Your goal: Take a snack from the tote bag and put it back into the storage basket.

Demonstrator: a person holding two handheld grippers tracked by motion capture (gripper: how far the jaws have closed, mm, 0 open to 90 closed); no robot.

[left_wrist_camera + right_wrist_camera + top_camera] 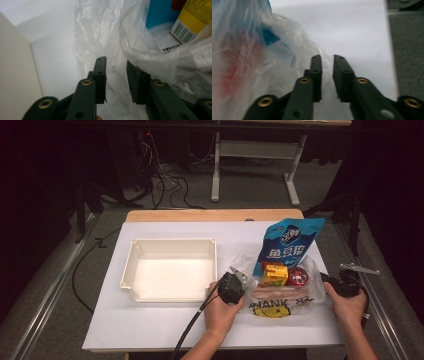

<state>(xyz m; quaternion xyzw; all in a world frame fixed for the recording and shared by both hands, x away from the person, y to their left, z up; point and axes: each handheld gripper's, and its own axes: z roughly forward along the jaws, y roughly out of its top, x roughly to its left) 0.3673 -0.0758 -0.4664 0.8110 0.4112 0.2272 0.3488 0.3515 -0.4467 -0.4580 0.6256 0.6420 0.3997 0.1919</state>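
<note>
A clear plastic bag (pixel 280 302) lies at the table's front right. Inside it are a tall blue snack pack (pixel 290 242), a yellow carton (pixel 274 274), a red round item (pixel 298 276) and pinkish packs underneath. My left gripper (pixel 241 276) is at the bag's left edge. In the left gripper view its jaws (pixel 116 62) stand apart, with crumpled bag film (pixel 100 30) around and beyond them and the yellow carton (pixel 192 20) at upper right. My right gripper (pixel 329 281) is at the bag's right edge. Its jaws (pixel 327 58) stand slightly apart, just beside the bag's film (pixel 249 62).
An empty white tray (pixel 170 242) sits left of the bag on the white table (pixel 150 320), and its wall (pixel 15 70) runs close by my left gripper. The table's right edge and the grey floor (pixel 409 50) lie just beyond my right gripper.
</note>
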